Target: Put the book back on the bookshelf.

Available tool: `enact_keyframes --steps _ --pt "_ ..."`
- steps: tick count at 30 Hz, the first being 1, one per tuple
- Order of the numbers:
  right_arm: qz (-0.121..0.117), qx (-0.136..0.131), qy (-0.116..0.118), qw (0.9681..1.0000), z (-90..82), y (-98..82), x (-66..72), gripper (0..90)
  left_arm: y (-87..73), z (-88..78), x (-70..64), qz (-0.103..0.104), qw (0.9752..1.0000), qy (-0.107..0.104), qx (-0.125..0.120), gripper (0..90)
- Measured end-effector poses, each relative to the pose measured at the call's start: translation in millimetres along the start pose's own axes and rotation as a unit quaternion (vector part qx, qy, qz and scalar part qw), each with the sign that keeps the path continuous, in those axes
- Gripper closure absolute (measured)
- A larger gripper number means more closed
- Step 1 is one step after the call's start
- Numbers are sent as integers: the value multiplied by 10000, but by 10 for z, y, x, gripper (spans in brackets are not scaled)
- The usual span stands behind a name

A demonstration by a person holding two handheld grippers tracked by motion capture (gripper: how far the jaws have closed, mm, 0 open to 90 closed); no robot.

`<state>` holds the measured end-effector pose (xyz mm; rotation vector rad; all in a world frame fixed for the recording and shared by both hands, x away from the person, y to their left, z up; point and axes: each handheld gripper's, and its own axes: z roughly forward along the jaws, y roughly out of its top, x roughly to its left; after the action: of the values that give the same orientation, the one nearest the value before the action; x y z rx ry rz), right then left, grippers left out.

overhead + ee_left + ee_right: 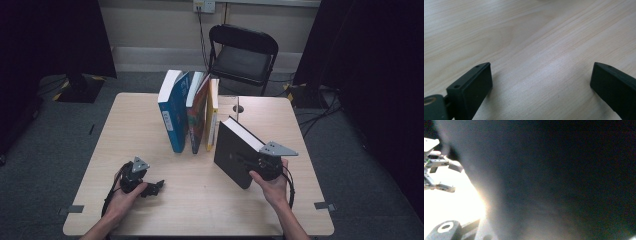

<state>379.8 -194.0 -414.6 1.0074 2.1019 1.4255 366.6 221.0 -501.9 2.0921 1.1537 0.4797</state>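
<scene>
- My right gripper [246,161] has its fingers clamped on the black book [237,152], held tilted with its lower corner near the worktop [150,115] at about four o'clock from the worktop's middle.
- In my right gripper view the book's dark cover [564,177] is blurred, right up against the camera.
- My left gripper [156,187] rests low over the worktop at about eight o'clock, fingers [477,82] spread wide with only bare wood between them.
- A row of upright books [190,110] stands toward twelve o'clock, just beside the black book's upper edge; whether they touch, I cannot tell.
</scene>
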Motion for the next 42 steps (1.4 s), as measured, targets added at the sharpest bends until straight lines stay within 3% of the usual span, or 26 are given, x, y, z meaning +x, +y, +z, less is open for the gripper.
enact_keyframes --steps 12,18,21,28,30,37,42 --pt "127 -16 -80 9999 114 44 -102 515 6 10 -2 -39 10000 27 16 10" --pt "113 135 -75 9998 88 73 -109 505 8 11 1 -16 10000 21 44 4" --pt "-8 250 -115 9996 41 163 -86 493 9 12 1 -10 10000 17 55 1" --pt "35 382 -82 9992 -78 423 -74 476 10 13 3 -11 10000 1 57 0" --pt "120 460 -18 9989 -105 499 -80 475 10 14 2 -13 10000 2 61 0" --pt "96 757 -44 9971 -96 699 -67 481 10 15 1 -21 10000 3 54 0" --pt "150 1232 19 9923 -23 842 -69 483 10 15 2 -20 10000 3 56 0"
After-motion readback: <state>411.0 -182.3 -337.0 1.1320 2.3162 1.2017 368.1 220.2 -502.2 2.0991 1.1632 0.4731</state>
